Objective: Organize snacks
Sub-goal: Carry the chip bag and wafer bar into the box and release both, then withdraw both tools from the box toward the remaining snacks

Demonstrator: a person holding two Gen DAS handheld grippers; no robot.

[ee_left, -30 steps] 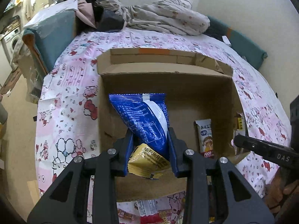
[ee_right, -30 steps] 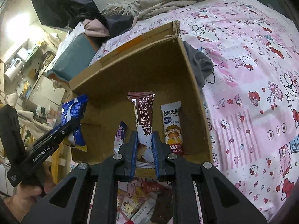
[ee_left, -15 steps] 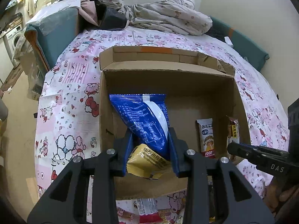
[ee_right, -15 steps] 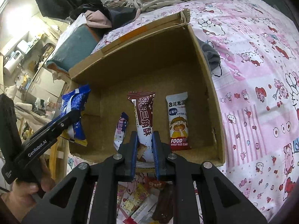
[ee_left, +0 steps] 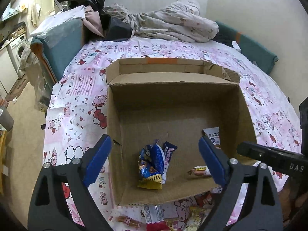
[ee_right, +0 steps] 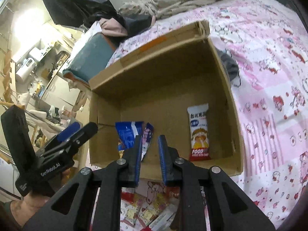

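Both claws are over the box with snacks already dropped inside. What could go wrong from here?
1. The blue bag lies crumpled on a small purple packet, so later drops may pile unevenly.
2. The brown bar sits near the left claw's right finger; pulling back could snag it.
3. Loose snacks lie beside the cardboard box's near wall, where the right claw might nudge it.

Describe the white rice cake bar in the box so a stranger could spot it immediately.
Start at the open cardboard box on the pink cartoon-print bedsheet. On its floor, near the right-hand wall, the white rice cake bar lies flat and alone. Unlike the blue packets bunched at the left, it is white with a cartoon child and a red band at its near end.
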